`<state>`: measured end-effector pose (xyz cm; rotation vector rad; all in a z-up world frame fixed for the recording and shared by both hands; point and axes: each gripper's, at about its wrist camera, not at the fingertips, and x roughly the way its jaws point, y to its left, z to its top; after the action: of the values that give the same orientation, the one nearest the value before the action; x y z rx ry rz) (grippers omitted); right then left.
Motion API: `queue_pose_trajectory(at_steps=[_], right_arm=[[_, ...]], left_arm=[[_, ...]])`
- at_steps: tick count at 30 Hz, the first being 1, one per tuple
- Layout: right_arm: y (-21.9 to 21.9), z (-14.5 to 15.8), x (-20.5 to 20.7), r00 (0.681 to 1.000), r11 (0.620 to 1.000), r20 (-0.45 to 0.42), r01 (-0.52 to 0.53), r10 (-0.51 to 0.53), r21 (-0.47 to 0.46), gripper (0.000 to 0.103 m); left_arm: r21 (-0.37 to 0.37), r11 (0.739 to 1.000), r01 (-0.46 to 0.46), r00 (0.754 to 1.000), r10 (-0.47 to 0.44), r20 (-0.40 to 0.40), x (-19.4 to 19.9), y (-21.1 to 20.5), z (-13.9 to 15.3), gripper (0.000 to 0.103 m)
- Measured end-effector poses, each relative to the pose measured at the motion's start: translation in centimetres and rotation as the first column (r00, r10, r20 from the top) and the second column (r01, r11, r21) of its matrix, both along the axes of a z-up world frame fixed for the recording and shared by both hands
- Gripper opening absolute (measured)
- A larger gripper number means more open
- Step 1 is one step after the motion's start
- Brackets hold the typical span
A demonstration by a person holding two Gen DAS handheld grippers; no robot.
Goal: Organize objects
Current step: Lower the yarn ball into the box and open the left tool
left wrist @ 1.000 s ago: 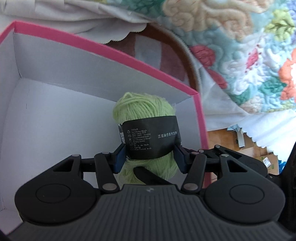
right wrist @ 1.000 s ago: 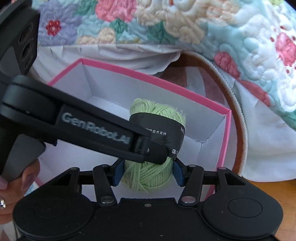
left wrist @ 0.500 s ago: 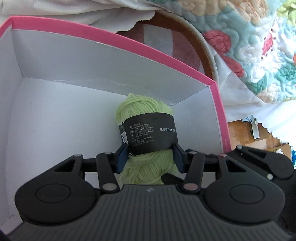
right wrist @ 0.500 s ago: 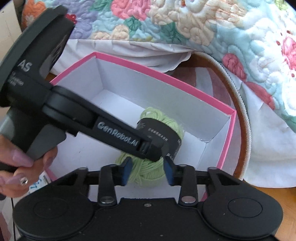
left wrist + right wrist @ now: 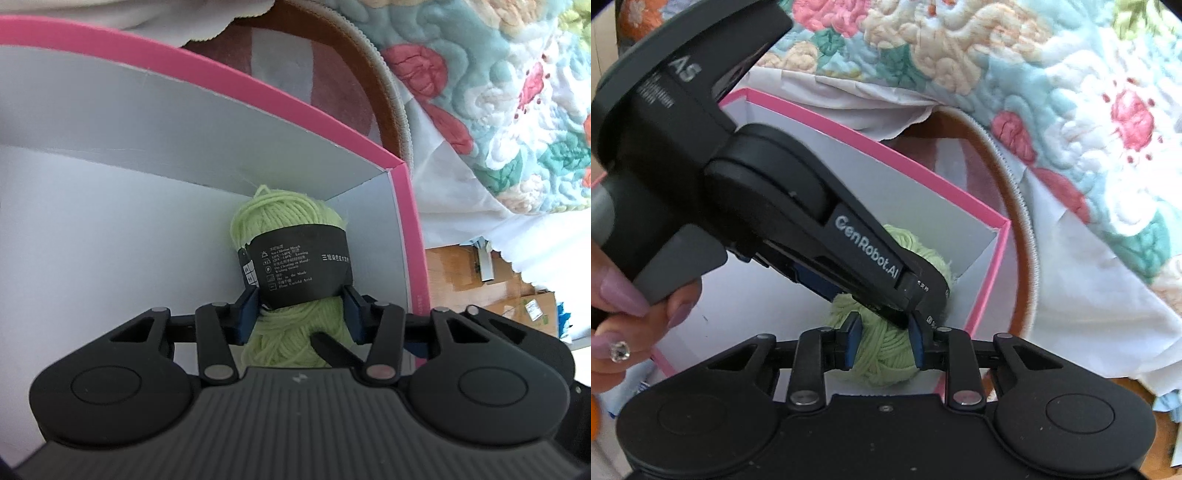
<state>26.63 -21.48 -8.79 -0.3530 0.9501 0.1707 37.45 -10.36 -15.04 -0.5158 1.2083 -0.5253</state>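
Down in the far right corner of the pink-rimmed white cardboard box [image 5: 402, 206], the soft, light, squashy pale-green yarn ball [image 5: 291, 225] sits clamped at its stiffer black paper band by the left gripper [image 5: 301, 314]; the right gripper [image 5: 882, 332] frames its lower end, grip uncertain.

A: The light-green yarn ball [image 5: 886, 354] is mostly hidden behind the black left gripper [image 5: 886, 306].

B: Its black paper band's [image 5: 301, 271] small print is too tiny to read. The pink-rimmed white cardboard box [image 5: 258, 99] runs off the frame's left edge.
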Motion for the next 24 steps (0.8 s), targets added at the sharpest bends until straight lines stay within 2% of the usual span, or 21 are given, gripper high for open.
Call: queue_pose_trajectory(at_steps=[6, 12, 14, 15, 16, 20, 24], right_arm=[[0.2, -0.6, -0.4, 0.999, 0.999, 0.009, -0.047, 0.047, -0.024, 0.026], [0.0, -0.9, -0.2, 0.999, 0.999, 0.028, -0.026, 0.027, -0.031, 0.022], [0.0, -0.9, -0.3, 0.999, 0.999, 0.031, -0.021, 0.022, -0.027, 0.022], [-0.1, -0.8, -0.3, 0.999, 1.000, 0.031, -0.016, 0.017, -0.018, 0.022], [-0.2, -0.7, -0.3, 0.999, 1.000, 0.030, -0.010, 0.010, -0.006, 0.022], [-0.7, -0.5, -0.5, 1.000, 0.999, 0.017, 0.008, -0.009, 0.045, 0.022], [-0.4, -0.4, -1.0, 1.000, 0.999, 0.004, 0.005, -0.005, 0.051, 0.022]], left_arm=[[0.048, 0.999, 0.002, 1.000, -0.003, 0.020, -0.5, -0.3, 0.6, 0.047], [0.059, 0.998, -0.015, 0.997, 0.011, 0.072, -1.4, 0.2, 1.9, 0.050], [0.069, 0.997, -0.022, 0.995, 0.015, 0.100, -1.6, 0.2, 2.4, 0.046], [0.080, 0.997, -0.016, 0.995, 0.008, 0.101, -2.1, -0.4, 2.6, 0.035], [0.083, 0.997, -0.003, 0.996, -0.004, 0.084, -2.4, -0.7, 2.3, 0.029], [0.078, 0.997, -0.014, 0.997, 0.008, 0.077, -2.1, -0.8, 1.7, 0.028], [0.106, 0.994, -0.017, 0.995, 0.006, 0.101, -2.0, -1.5, 1.8, 0.028]])
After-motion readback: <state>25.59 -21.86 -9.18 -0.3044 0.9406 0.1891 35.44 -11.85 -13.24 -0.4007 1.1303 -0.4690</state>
